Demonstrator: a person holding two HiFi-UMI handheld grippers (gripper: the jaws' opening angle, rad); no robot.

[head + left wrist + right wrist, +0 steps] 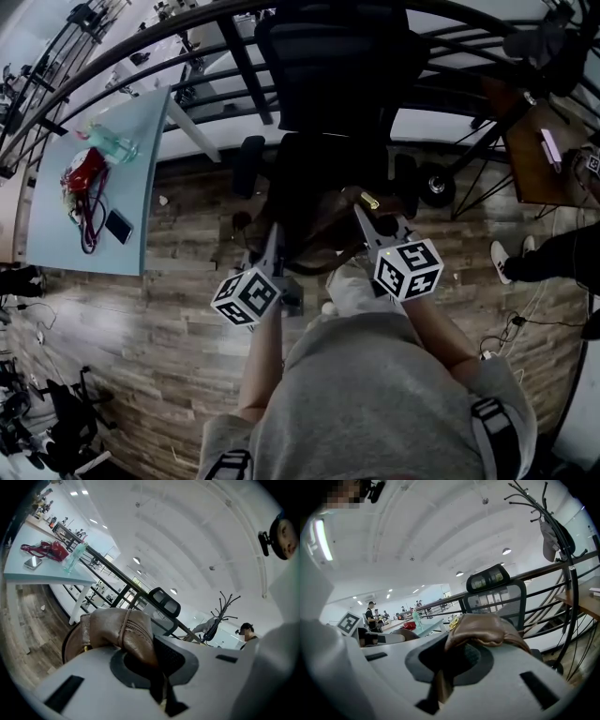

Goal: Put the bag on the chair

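A brown leather bag (pixel 323 246) hangs between my two grippers, just in front of the black office chair (pixel 328 84) and over the front of its seat (pixel 323 164). My left gripper (pixel 274 246) is shut on the bag's left edge, and a fold of brown leather (pixel 117 630) bulges out of its closed jaws. My right gripper (pixel 367 220) is shut on the bag's right edge by a brass fitting; leather (pixel 485 630) is pinched there too. The chair's headrest (pixel 488 579) and mesh back rise right behind the bag.
A light blue table (pixel 56 225) at the left carries a red pouch (pixel 82 173), a phone (pixel 119 226) and a bottle (pixel 111 143). A black railing (pixel 187 56) runs behind the chair. A brown desk (pixel 548 159) and a coat rack (pixel 562 541) stand at the right, with a person's shoe (pixel 499 260) nearby.
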